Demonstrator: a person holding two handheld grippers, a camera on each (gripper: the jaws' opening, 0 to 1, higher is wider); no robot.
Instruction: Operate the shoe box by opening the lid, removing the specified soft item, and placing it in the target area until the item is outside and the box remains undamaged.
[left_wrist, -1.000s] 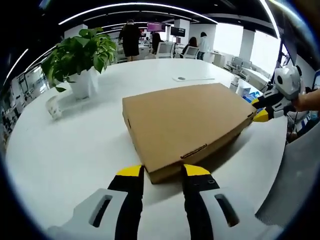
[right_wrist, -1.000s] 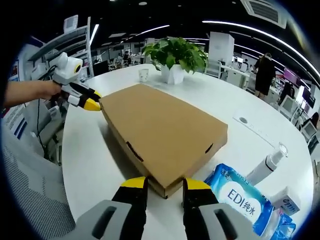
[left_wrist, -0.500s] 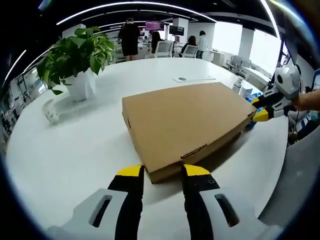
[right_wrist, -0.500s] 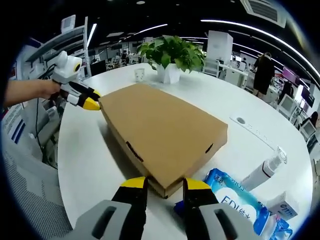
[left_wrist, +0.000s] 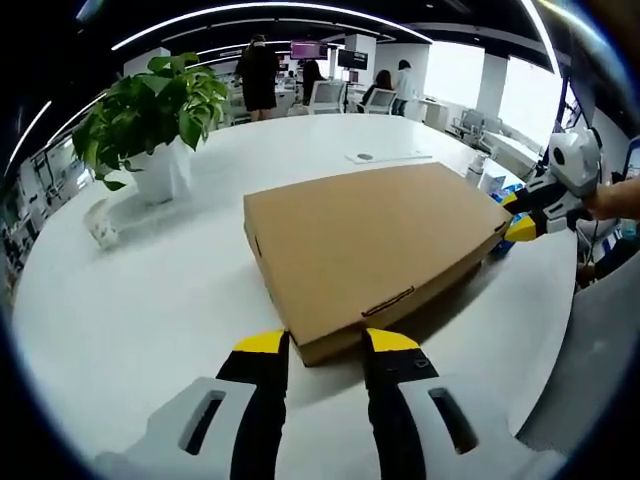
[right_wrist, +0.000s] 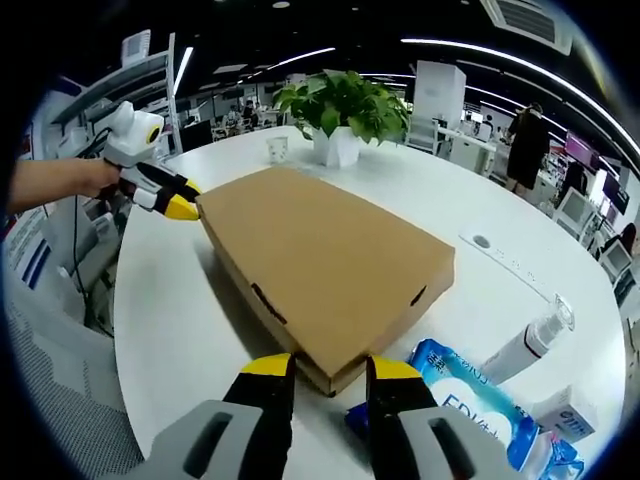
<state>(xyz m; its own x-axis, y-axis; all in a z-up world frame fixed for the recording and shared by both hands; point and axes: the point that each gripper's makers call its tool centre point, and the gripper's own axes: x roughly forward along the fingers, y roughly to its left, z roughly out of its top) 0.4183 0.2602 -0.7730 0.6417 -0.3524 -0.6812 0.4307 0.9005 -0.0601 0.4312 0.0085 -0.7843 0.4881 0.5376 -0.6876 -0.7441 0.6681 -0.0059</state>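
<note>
In the left gripper view, the closed brown shoe box (left_wrist: 370, 250) lies flat on the white surface (left_wrist: 130, 300) in the centre of the frame, its lid down. The left tongs (left_wrist: 325, 342) rise from the bottom edge, released, with their yellow tips set on either side of the box's nearest corner, at or just beside its side walls. At the right edge of the frame the right tongs (left_wrist: 523, 215) reach the far corner of the box, held by a hand (left_wrist: 612, 200). A potted plant (left_wrist: 155, 115) stands in the upper left, with a small cup (left_wrist: 104, 215) below it.

In the right gripper view, the box fills the middle of the frame, and the right tongs rise from the bottom, released, straddling the near corner. The left tongs come in at the upper left and meet the far corner. A blue pack of wipes (right_wrist: 470, 420) lies at the lower right, just beside the box, with a white pump bottle (right_wrist: 525, 345) next to it. The soft item cannot be seen.
</note>
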